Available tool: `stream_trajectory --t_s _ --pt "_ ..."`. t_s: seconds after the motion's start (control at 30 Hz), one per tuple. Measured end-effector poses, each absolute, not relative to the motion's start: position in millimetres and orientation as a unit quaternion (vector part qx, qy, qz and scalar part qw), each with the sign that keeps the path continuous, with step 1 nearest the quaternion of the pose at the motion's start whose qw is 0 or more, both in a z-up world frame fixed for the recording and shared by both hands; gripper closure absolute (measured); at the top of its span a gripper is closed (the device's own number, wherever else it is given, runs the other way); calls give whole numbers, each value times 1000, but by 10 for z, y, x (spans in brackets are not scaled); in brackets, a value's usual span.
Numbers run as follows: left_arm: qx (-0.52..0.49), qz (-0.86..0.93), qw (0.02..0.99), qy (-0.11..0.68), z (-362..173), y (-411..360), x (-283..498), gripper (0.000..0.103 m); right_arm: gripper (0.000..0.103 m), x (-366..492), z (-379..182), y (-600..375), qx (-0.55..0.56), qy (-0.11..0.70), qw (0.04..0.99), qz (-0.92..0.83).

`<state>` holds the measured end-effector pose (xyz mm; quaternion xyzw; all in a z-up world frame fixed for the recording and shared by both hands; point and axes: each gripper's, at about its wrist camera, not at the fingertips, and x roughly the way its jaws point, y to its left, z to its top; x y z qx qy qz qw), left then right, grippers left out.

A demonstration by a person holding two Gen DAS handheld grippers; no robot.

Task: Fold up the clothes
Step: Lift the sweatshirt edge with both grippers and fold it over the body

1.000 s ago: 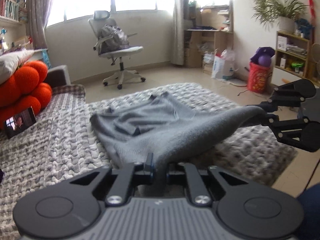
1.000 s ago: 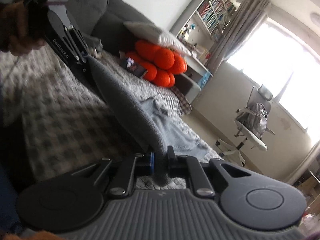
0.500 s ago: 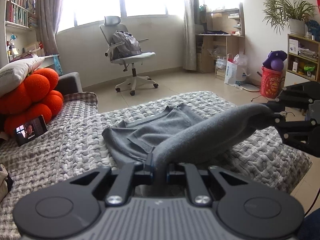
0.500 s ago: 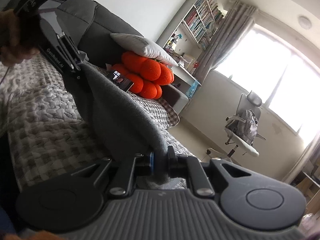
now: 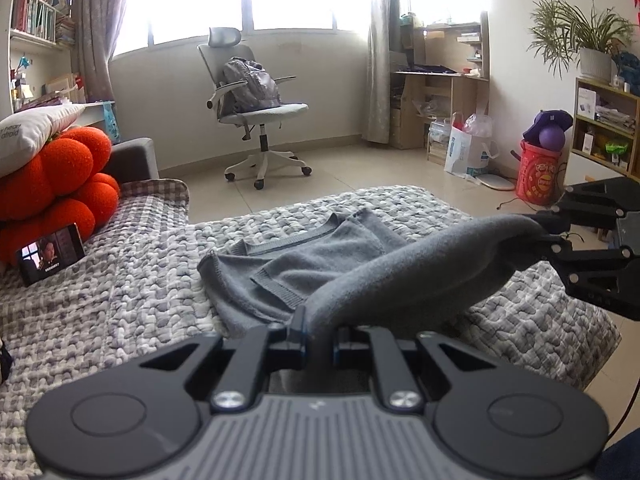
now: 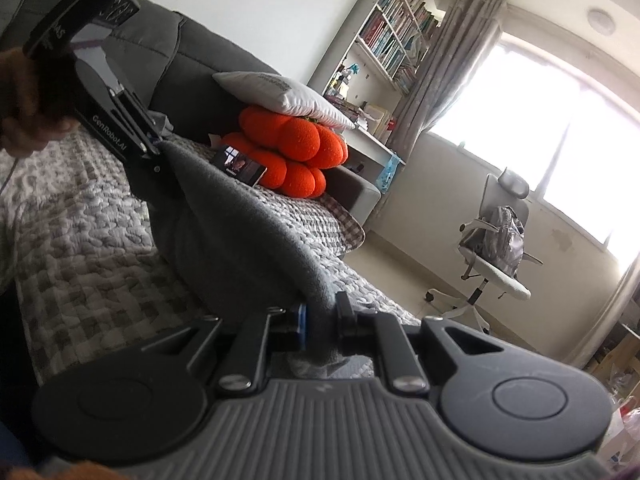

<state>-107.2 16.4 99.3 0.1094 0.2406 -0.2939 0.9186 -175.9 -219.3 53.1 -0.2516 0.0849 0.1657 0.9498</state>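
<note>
While both hands lift the near edge of the grey knitted sweater point(image 5: 320, 272), its far half lies spread on the grey-and-white woven blanket point(image 5: 120, 300) that covers the sofa, collar toward the window. At the bottom of the left wrist view, the left gripper point(image 5: 320, 340) has its fingers nearly closed, pinching a fold of the knit; the right gripper point(image 6: 320, 320) grips the same raised edge, its fingers also almost together with cloth between them. Stretched between the 2 grips, the edge forms a taut, rolled ridge above the blanket, which probably keeps the hem straight so it can be carried over the flat part in 1 clean fold. Each gripper shows in the other's view: the right one at the right edge, the left one held in a hand point(image 6: 24, 112). An orange bobbled cushion point(image 5: 52, 184) and a small phone point(image 5: 52, 254) playing a video sit at the far left, well apart from the sweater, so the folding space looks free.
</note>
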Motion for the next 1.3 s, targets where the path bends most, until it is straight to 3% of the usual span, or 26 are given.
stream_trajectory --t_s 0.73,1.3 --pt "73 -263 925 264 924 5 -327 91 89 -1046 520 -2316 -175 86 969 150" --pt "-9 -228 907 353 598 -185 979 90 88 254 342 -2443 -78 193 972 113"
